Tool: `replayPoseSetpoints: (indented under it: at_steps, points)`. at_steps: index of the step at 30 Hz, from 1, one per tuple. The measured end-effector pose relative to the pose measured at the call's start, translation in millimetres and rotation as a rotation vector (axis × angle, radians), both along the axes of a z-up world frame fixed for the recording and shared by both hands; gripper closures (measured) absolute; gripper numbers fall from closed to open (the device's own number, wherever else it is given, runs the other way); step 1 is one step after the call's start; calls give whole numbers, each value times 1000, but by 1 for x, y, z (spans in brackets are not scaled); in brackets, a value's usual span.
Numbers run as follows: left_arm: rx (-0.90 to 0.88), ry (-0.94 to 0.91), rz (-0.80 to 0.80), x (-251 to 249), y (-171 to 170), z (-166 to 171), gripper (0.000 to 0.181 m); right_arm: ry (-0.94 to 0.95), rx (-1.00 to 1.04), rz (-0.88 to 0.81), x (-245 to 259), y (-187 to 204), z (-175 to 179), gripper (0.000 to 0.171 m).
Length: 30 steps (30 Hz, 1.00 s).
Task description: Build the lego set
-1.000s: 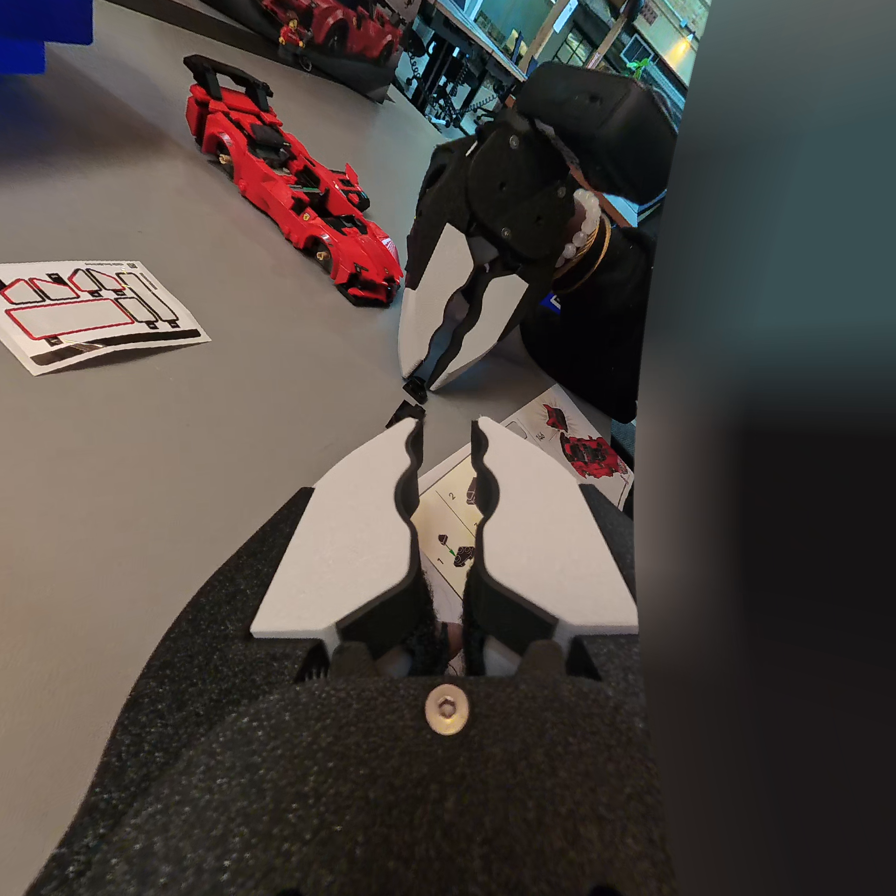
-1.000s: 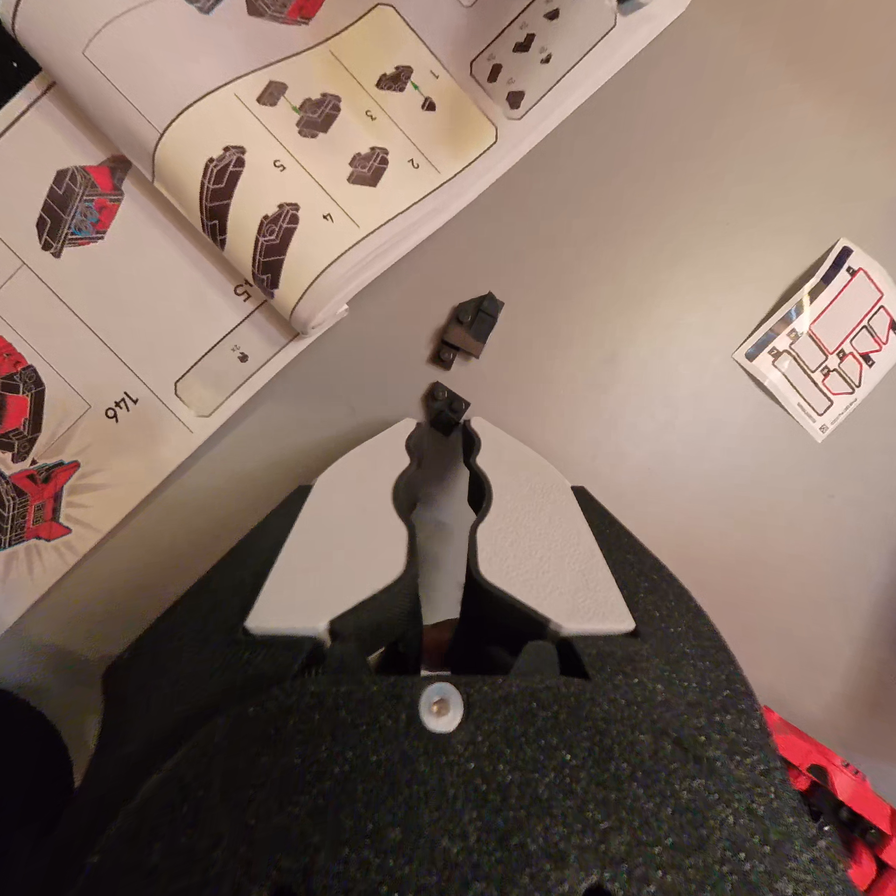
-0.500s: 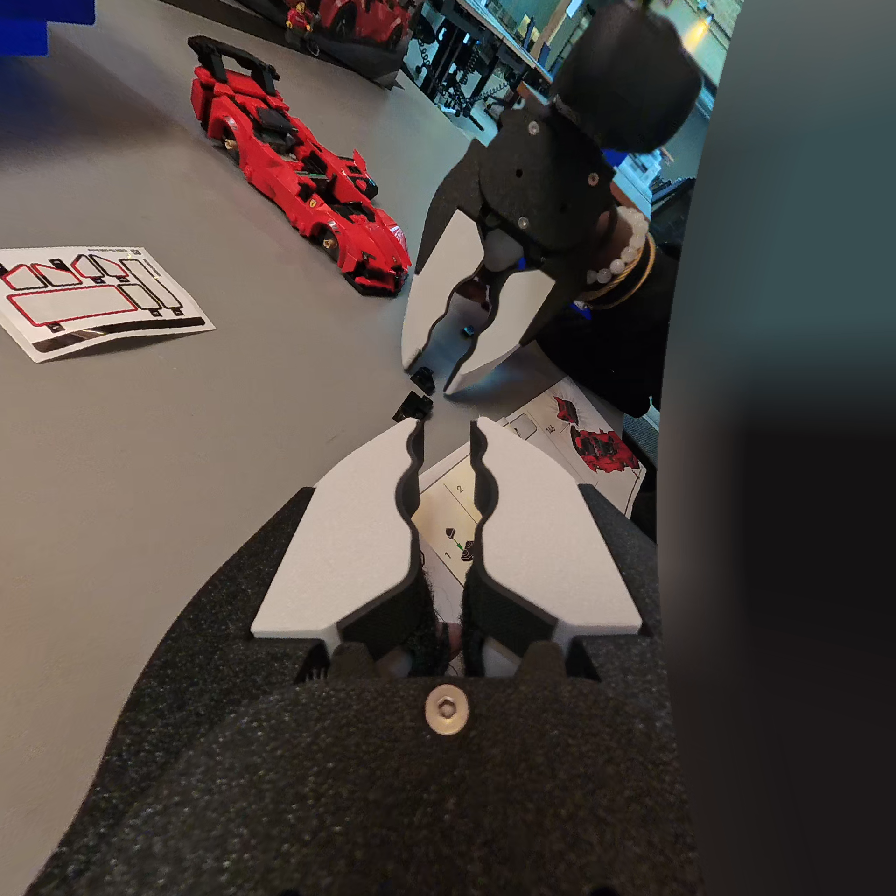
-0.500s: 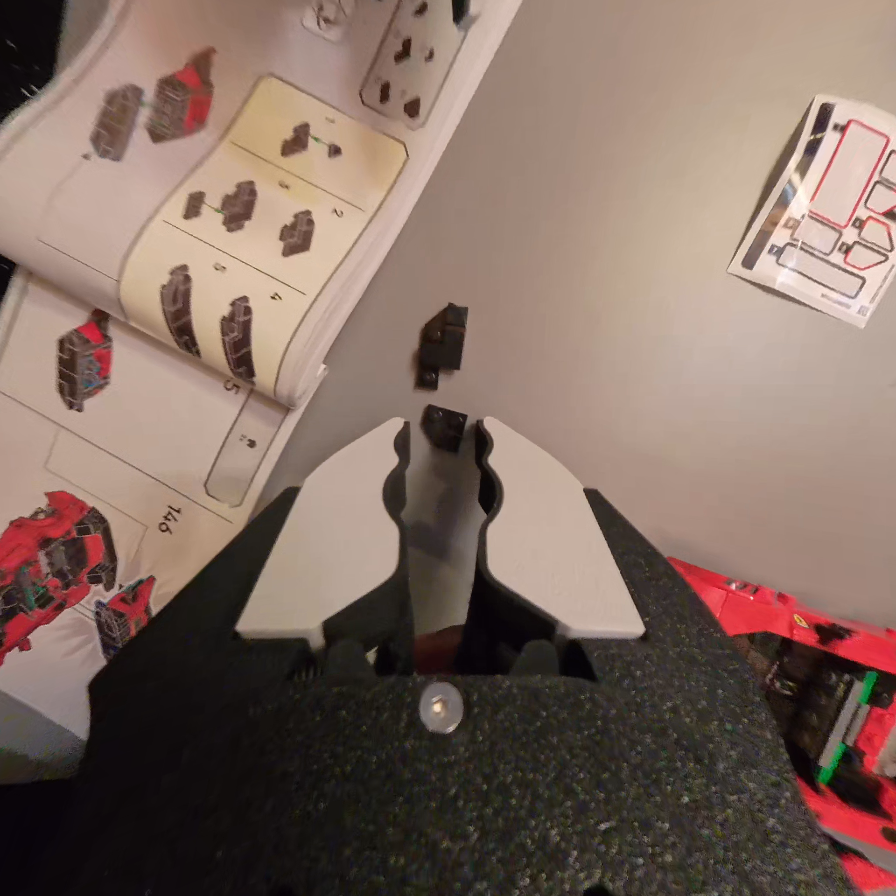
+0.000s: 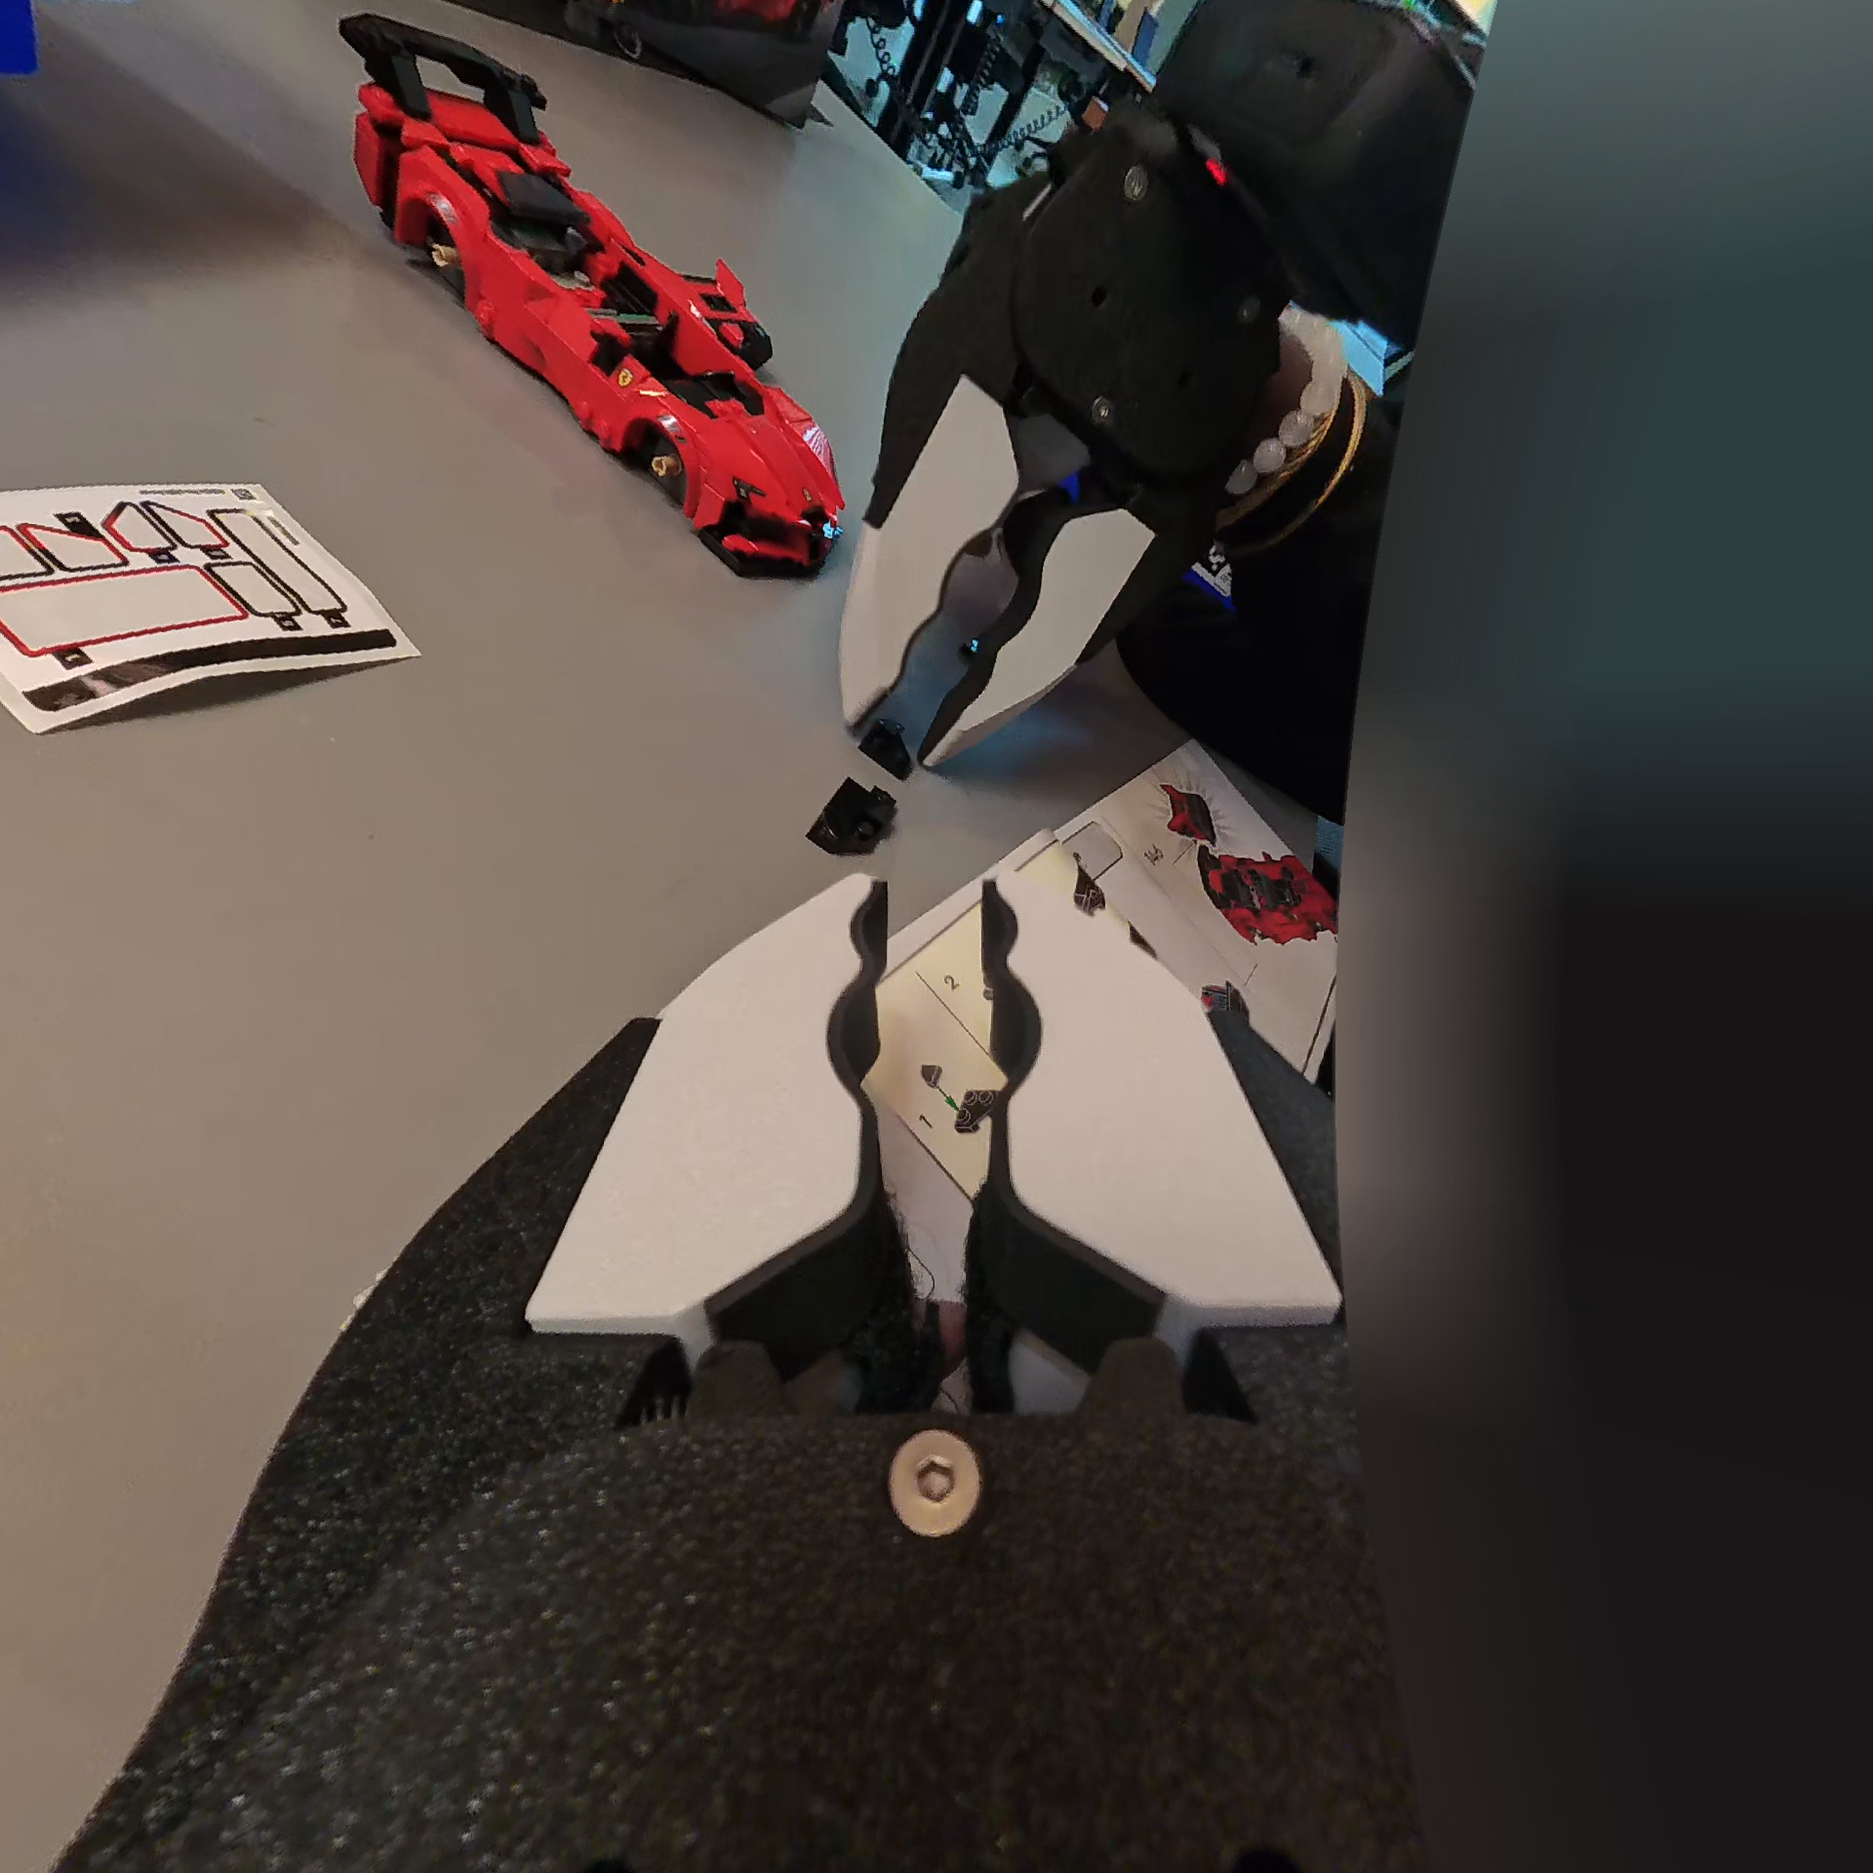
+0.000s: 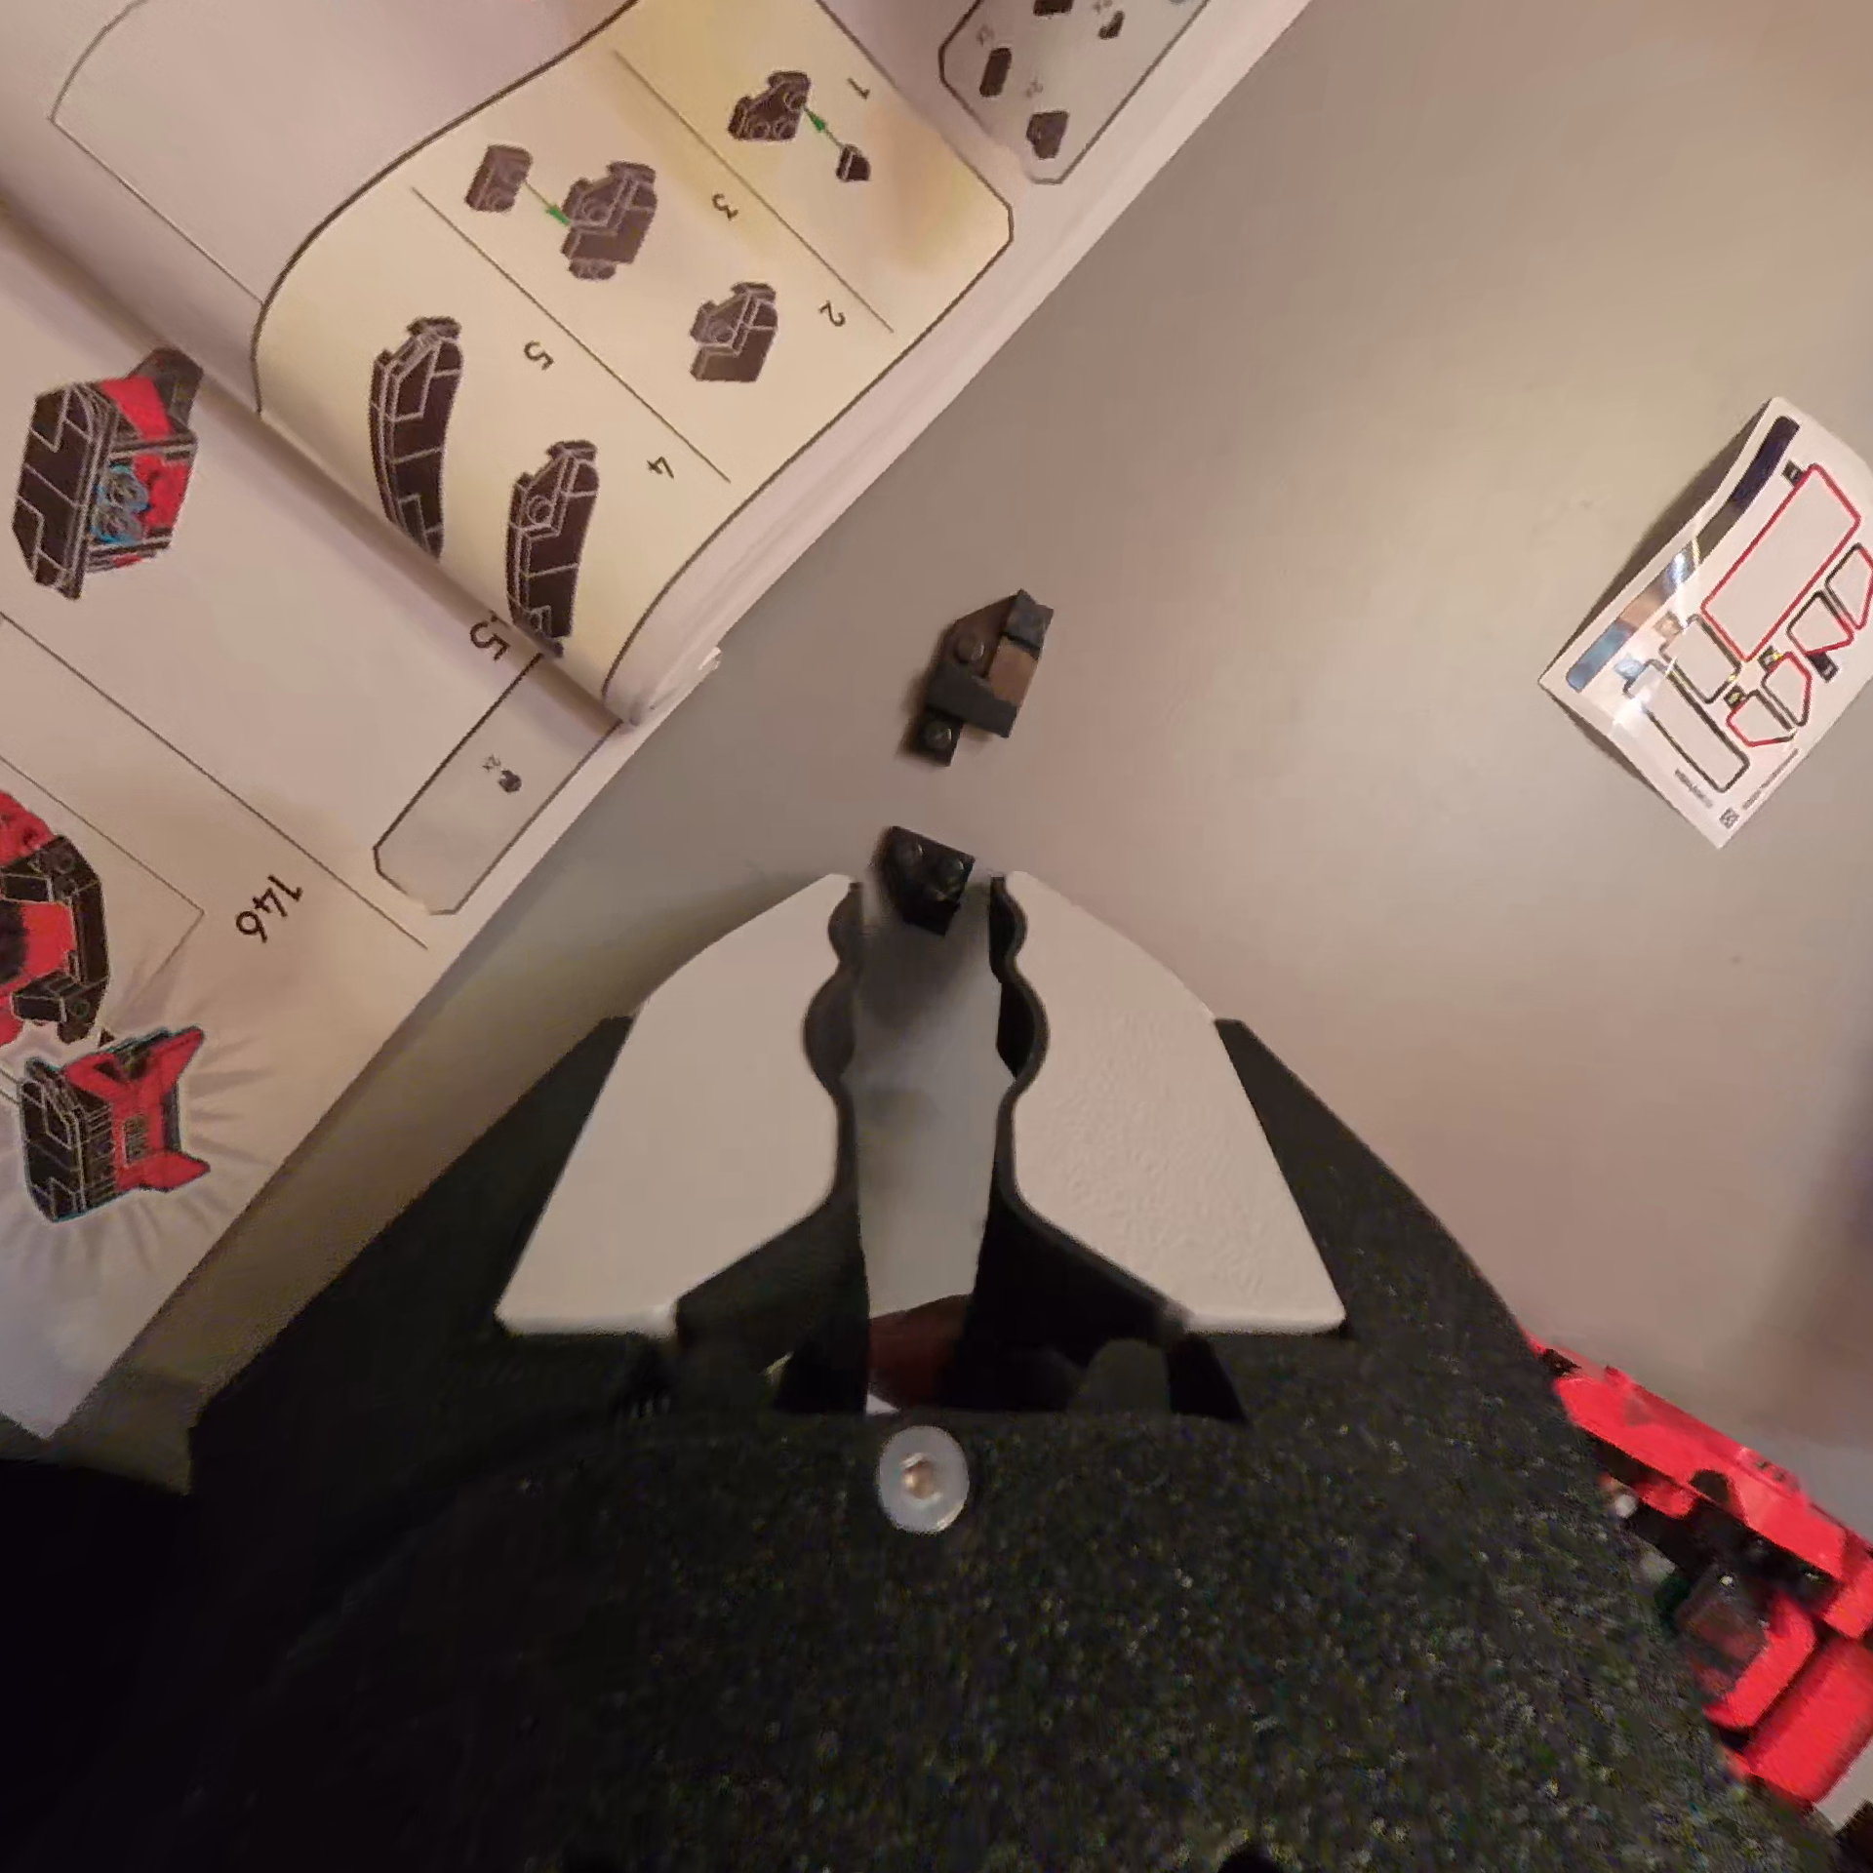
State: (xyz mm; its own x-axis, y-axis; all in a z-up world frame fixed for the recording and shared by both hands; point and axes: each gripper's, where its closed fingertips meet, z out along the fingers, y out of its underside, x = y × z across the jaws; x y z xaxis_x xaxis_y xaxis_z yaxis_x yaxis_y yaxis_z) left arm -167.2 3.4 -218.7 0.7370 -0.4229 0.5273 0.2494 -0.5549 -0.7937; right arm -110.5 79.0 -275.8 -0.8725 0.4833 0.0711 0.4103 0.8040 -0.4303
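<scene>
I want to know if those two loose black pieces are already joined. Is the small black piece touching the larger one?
Apart. The right wrist view shows bare grey table between the small black piece, at the right gripper tips, and the larger black piece.

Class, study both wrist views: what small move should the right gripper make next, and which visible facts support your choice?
Probably close the right gripper on the small black piece. That piece sits right between its open fingertips on the grey table, apart from the larger black piece just ahead. The left gripper is open and empty.
</scene>
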Motion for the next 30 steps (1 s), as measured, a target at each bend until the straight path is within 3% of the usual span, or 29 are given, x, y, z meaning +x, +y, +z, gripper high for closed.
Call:
replayPoseSetpoints:
  at_steps: [6, 11, 17, 24, 30]
  points:
    - [4, 40, -30, 4, -4, -2, 163, 41, -2, -35, 1, 4, 13, 147]
    - [8, 76, -47, 7, -5, -5, 163, 33, 70, -267, 8, 16, 28, 153]
    - [20, 99, -61, 10, -8, -4, 162, 8, -74, -488, 48, -6, 45, 155]
    - [22, 110, -66, 14, -12, -4, 163, 4, -128, -766, 102, 0, 17, 161]
    - [29, 121, -71, 21, -11, 0, 163, 103, -170, -897, 112, 10, 13, 160]
